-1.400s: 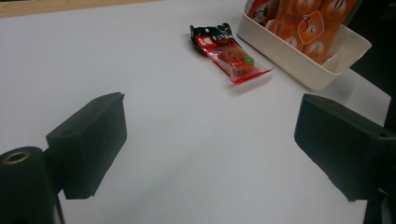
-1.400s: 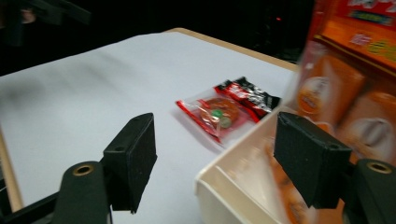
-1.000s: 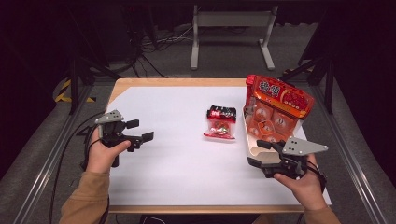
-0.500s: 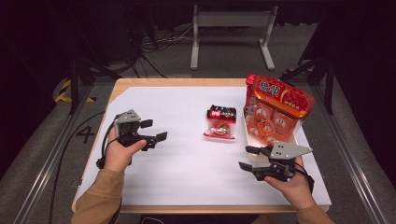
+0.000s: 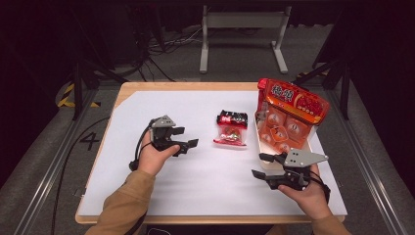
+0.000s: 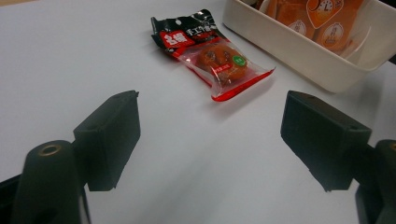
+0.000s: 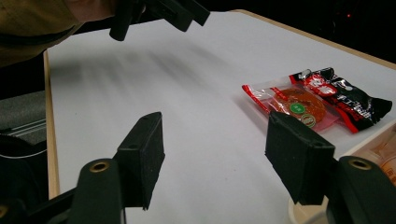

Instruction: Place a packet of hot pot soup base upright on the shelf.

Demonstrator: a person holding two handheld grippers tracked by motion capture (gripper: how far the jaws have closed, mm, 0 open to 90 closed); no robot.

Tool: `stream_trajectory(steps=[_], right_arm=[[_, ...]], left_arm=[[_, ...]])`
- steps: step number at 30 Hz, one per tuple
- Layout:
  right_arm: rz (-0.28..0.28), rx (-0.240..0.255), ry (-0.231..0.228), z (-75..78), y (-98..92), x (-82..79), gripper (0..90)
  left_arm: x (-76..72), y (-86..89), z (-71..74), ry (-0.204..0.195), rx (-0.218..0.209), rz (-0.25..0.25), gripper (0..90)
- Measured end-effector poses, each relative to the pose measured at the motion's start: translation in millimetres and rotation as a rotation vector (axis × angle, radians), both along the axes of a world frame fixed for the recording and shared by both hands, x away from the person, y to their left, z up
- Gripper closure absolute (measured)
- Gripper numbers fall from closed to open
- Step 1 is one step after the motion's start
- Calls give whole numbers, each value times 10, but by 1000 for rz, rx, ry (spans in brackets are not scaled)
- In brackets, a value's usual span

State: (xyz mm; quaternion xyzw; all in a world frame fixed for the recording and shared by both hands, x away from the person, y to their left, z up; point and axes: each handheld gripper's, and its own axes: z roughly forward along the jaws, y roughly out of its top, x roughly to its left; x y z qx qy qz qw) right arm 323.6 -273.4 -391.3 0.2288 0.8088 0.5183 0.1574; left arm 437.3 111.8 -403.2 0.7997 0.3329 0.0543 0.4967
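A small red-and-black snack packet [image 5: 231, 128] [image 6: 210, 53] [image 7: 317, 105] lies flat on the white table sheet near the middle. My left gripper [image 5: 188, 138] [image 6: 210, 140] hovers left of it and points at it. Its jaws stand open with nothing between them and have just been closing slightly. My right gripper [image 5: 258, 165] [image 7: 212, 163] is at the front right, pointing left. It is open and empty too, after narrowing a little. The left gripper [image 7: 159, 14] also shows far off in the right gripper view.
A white tray [image 5: 260, 147] [image 6: 299, 51] stands at the right, just behind my right gripper. A big orange snack bag [image 5: 291, 110] stands upright in it. The wooden table edge [image 5: 186, 86] runs along the back, with dark floor and cables beyond.
My left hand has travelled right across the sheet toward the packet. My right gripper has drawn back from the tray's front end and now points left.
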Motion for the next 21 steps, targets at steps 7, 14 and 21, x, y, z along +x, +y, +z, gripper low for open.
stream_trajectory(steps=[7,14,21], right_arm=[[2,-6,-4,-4,4,-22,369],[4,-6,1,-46,-10,-14,357],[16,-5,2,-77,15,-2,355]], left_arm=[[111,-296,-34,-2,11,-35,241],[225,-438,-123,-3,-47,-60,264],[329,-640,-225,27,-8,-60,262]])
